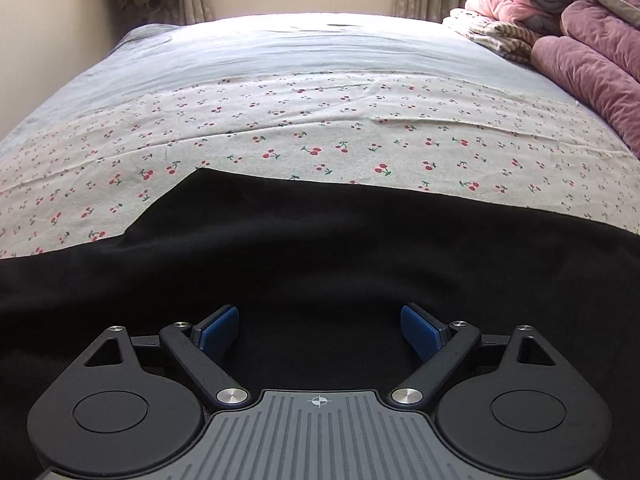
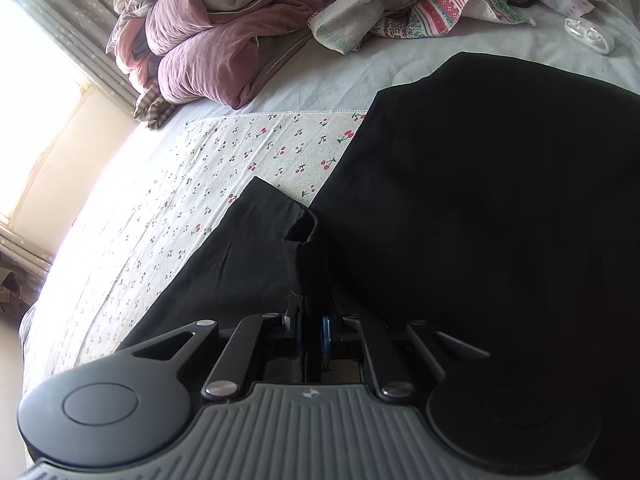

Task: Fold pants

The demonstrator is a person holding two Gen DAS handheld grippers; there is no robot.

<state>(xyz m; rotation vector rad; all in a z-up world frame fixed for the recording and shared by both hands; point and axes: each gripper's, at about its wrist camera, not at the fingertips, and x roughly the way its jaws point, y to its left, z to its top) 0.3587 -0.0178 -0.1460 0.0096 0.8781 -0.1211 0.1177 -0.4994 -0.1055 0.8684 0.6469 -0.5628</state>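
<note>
On the bed (image 1: pixel 312 128) with its cherry-print sheet, the black pants (image 1: pixel 320 248) lie spread before me, my left tool (image 1: pixel 320 332) released wide above them, my right tool (image 2: pixel 314 334) clenched on a raised fold of pants.

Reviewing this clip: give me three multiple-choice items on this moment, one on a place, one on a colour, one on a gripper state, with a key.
1. Where do the pants lie?
A. on the cherry-print sheet
B. on the floor
C. over a chair

2. What colour are the pants?
A. pink
B. black
C. striped grey

3. How is the right gripper?
A. wide open above the bed
B. out of view
C. shut on a fold of the pants

Key: 1 A, the dark cloth is spread across the printed sheet. 2 B, black in both views. 3 C, black fabric is pinched between its closed pads, while the left gripper stands open.
</note>
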